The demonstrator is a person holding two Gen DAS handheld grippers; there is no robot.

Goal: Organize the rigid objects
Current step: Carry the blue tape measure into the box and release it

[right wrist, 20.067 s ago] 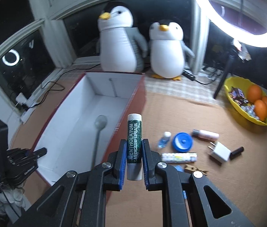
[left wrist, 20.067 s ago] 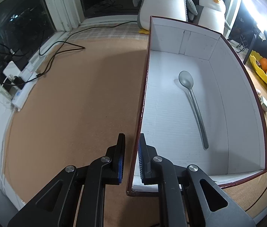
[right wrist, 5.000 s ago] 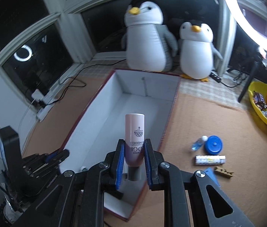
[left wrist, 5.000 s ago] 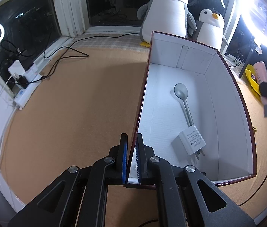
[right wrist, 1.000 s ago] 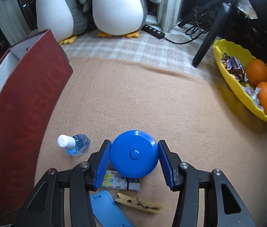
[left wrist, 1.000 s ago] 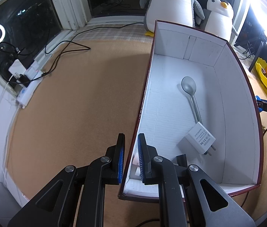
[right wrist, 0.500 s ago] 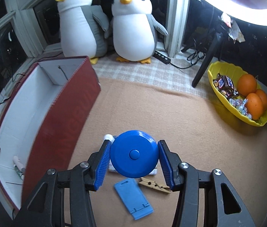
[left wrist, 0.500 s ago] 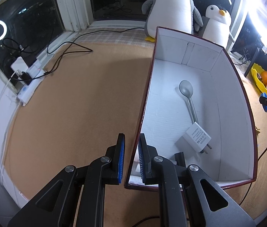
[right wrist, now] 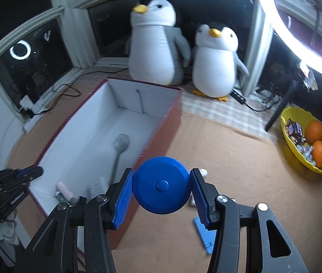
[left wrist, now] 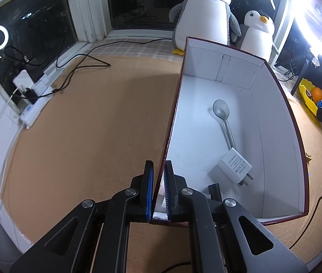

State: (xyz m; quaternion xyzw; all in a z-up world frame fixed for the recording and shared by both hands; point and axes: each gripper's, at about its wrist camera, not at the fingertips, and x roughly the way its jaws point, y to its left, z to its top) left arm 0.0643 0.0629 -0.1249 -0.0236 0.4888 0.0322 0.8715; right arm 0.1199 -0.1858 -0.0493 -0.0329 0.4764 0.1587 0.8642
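A red box with a white inside (left wrist: 172, 118) lies on the tan mat. It holds a grey spoon (left wrist: 222, 113), a white charger (left wrist: 235, 166) and a small black item (left wrist: 214, 187). My left gripper (left wrist: 159, 166) straddles the box's left wall near the front corner, its jaws closing onto that wall. In the right wrist view my right gripper (right wrist: 162, 182) is shut on a round blue case (right wrist: 162, 192), held in the air just right of the box (right wrist: 161, 122). A pink tube (right wrist: 65, 190) lies in the near corner.
Two plush penguins (right wrist: 154, 43) stand behind the box. A yellow bowl (right wrist: 297, 157) of oranges and sweets sits at the right. A blue flat stand (right wrist: 203, 229) and small items lie under the right gripper. A power strip (left wrist: 35, 104) and cables are at the left window.
My right gripper has risen and swung left toward the box with the blue case in it. The left gripper's pads have drawn in on the box wall.
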